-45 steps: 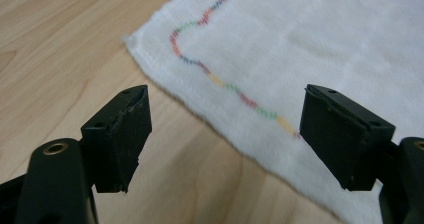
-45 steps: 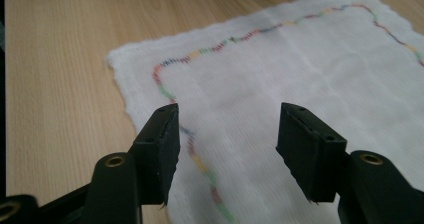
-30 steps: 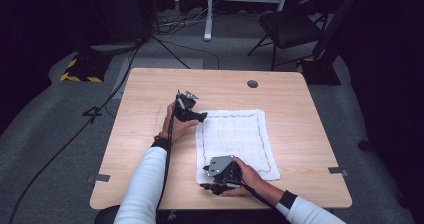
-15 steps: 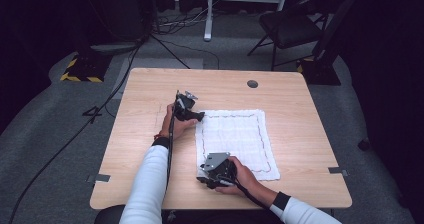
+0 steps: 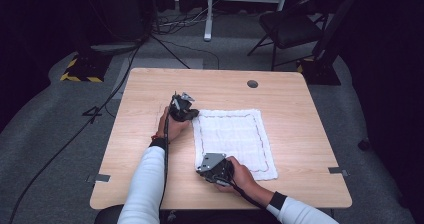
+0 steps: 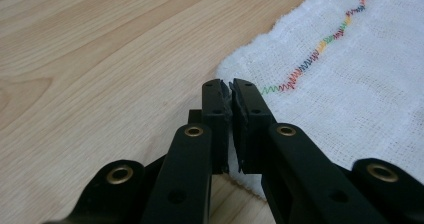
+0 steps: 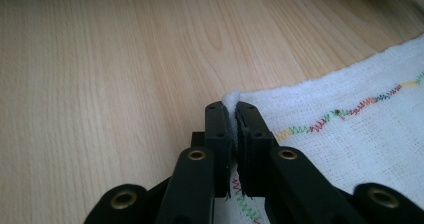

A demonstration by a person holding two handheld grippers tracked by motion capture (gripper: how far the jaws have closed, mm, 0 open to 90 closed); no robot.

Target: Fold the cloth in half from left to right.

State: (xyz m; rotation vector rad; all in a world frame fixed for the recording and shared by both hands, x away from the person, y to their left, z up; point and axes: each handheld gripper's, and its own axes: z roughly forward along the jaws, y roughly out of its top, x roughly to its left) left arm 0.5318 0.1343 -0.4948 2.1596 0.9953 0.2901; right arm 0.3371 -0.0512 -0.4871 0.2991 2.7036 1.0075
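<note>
White cloth [image 5: 232, 136] with rainbow stitching, no readable writing, wooden table [image 5: 300, 109]

High view: table [image 5: 150, 134] evenly lit from above, surrounding floor falls to near black. Shadows soft and short. Picture slightly grainy, no glare. Gripper views: bright, diffuse light; white cloth [image 6: 360, 84] near overexposed. Black jaws close to lens sharp, far wood grain soft.

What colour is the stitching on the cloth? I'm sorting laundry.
Multicoloured zigzag stitching on the white cloth, clearest in the left gripper view.
</note>
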